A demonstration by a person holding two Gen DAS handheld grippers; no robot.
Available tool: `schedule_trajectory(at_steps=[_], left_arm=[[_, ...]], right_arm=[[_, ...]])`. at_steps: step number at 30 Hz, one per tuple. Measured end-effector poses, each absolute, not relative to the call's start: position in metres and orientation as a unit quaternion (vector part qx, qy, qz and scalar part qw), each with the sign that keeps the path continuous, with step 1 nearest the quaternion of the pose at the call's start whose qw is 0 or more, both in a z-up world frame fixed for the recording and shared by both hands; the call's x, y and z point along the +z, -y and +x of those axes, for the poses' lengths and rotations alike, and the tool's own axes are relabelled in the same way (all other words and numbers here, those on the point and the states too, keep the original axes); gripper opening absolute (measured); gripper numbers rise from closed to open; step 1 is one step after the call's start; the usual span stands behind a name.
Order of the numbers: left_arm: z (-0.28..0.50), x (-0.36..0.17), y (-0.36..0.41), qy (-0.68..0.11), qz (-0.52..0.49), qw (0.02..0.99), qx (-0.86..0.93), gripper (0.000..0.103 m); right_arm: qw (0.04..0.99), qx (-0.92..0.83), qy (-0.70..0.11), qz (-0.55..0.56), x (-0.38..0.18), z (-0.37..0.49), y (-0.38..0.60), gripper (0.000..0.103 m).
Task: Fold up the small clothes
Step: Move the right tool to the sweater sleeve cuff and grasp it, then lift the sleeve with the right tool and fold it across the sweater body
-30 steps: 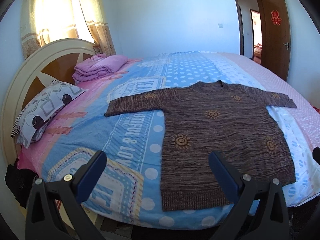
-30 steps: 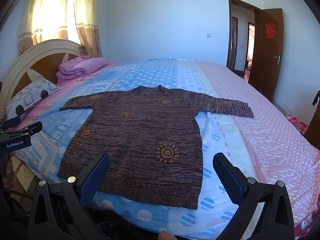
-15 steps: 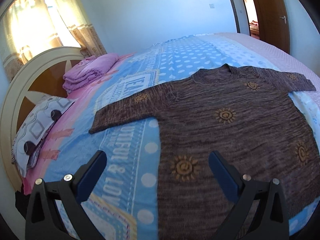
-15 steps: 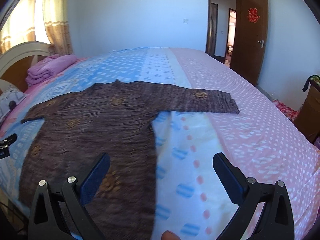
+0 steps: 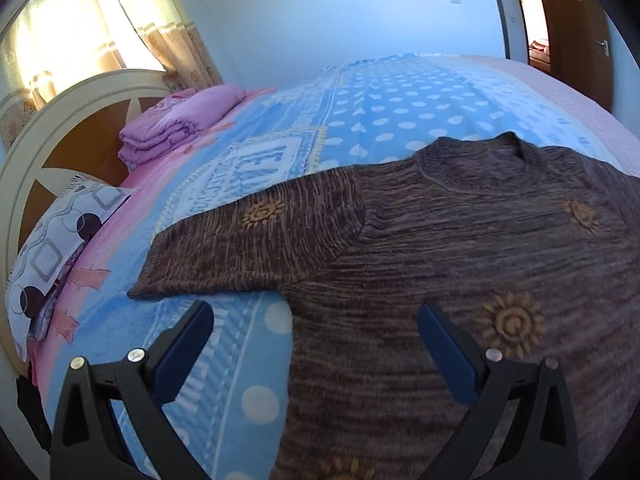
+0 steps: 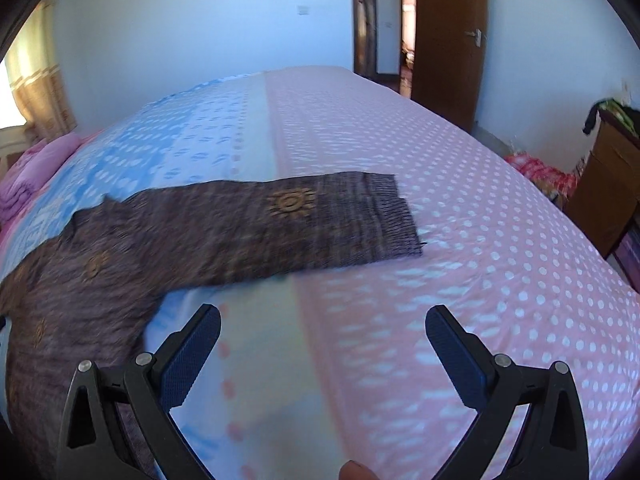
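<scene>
A brown knit sweater with yellow sun motifs lies flat on the bed, sleeves spread. My left gripper is open and empty, hovering just above the sweater's armpit below its left sleeve. In the right wrist view the sweater's right sleeve stretches across the pink sheet, with its cuff at the right end. My right gripper is open and empty, above the sheet in front of that sleeve.
The bed has a blue patterned cover and a pink dotted sheet. A folded purple blanket and a pillow lie by the headboard. A wooden cabinet and an open door are at the right.
Both grippers have moved forward over the bed and spread apart: the left one toward the left sleeve, the right one toward the right sleeve. Both stay open. The sweater has not moved.
</scene>
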State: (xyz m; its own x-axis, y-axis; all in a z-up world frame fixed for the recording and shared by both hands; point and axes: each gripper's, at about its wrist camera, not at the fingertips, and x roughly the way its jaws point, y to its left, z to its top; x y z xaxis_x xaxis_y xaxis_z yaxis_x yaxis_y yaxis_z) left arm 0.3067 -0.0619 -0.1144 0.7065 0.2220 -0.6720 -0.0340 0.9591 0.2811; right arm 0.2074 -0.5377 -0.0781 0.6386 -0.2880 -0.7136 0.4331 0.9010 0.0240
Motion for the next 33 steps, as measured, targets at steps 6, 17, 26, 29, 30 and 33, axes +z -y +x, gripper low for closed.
schedule_trajectory(at_steps=[6, 17, 26, 29, 30, 33], left_arm=[[0.341, -0.134, 0.058, -0.391, 0.119, 0.907, 0.096, 0.103], [0.368, -0.141, 0.047, -0.394, 0.114, 0.904, 0.122, 0.103], [0.375, -0.15, 0.054, -0.406, 0.113, 0.9, 0.114, 0.103], [0.374, -0.15, 0.054, -0.406, 0.11, 0.9, 0.112, 0.103], [0.374, -0.149, 0.053, -0.405, 0.108, 0.901, 0.112, 0.103], [0.373, -0.148, 0.052, -0.402, 0.106, 0.903, 0.108, 0.103]], right_arm=[[0.885, -0.223, -0.381, 0.149, -0.087, 0.236, 0.595, 0.086], [0.873, -0.24, -0.386, 0.177, -0.095, 0.285, 0.651, 0.068], [0.863, -0.212, -0.431, 0.157, -0.106, 0.315, 0.642, 0.007], [0.873, -0.202, -0.42, 0.142, -0.093, 0.312, 0.629, 0.007], [0.877, -0.199, -0.416, 0.136, -0.088, 0.312, 0.624, 0.007], [0.887, -0.188, -0.401, 0.127, -0.07, 0.308, 0.609, 0.007]])
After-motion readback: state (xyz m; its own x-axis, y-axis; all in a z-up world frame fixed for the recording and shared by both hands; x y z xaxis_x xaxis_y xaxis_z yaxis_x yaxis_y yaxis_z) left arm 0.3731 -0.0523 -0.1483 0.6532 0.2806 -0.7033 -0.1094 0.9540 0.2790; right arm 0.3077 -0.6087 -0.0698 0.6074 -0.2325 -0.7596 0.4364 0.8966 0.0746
